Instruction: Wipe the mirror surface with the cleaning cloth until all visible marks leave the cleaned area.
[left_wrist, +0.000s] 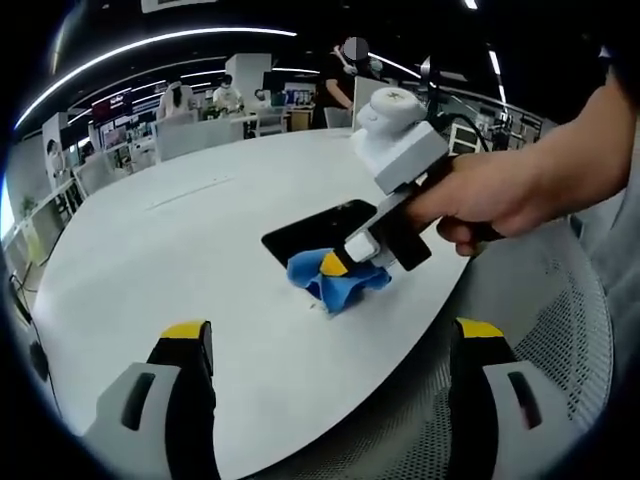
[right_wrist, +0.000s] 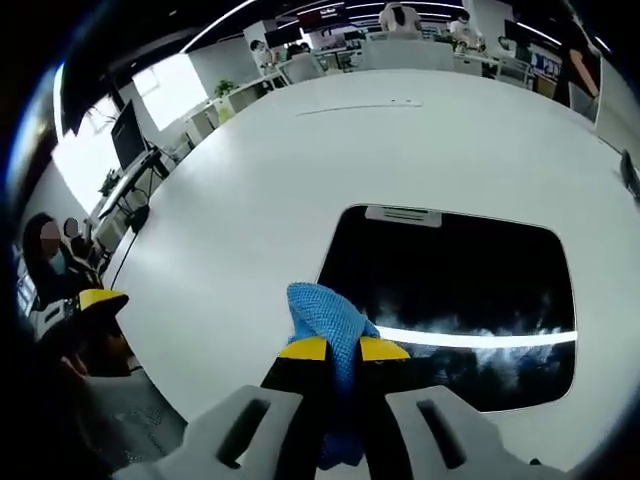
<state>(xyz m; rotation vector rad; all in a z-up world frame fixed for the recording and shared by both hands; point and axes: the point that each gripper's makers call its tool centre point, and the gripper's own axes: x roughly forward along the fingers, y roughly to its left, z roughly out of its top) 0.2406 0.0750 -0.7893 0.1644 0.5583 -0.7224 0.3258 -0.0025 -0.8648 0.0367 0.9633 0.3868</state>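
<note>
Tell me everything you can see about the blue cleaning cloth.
The cleaning cloth is bright blue with a fine woven, microfiber-like texture. It is bunched up and crumpled, not spread flat, and pinched between the yellow-tipped jaws of the right gripper, which is shut on it. Its free end rests at the near edge of the dark mirror, partly on the white table. In the left gripper view it shows as a rumpled blue wad under the gripper.
</note>
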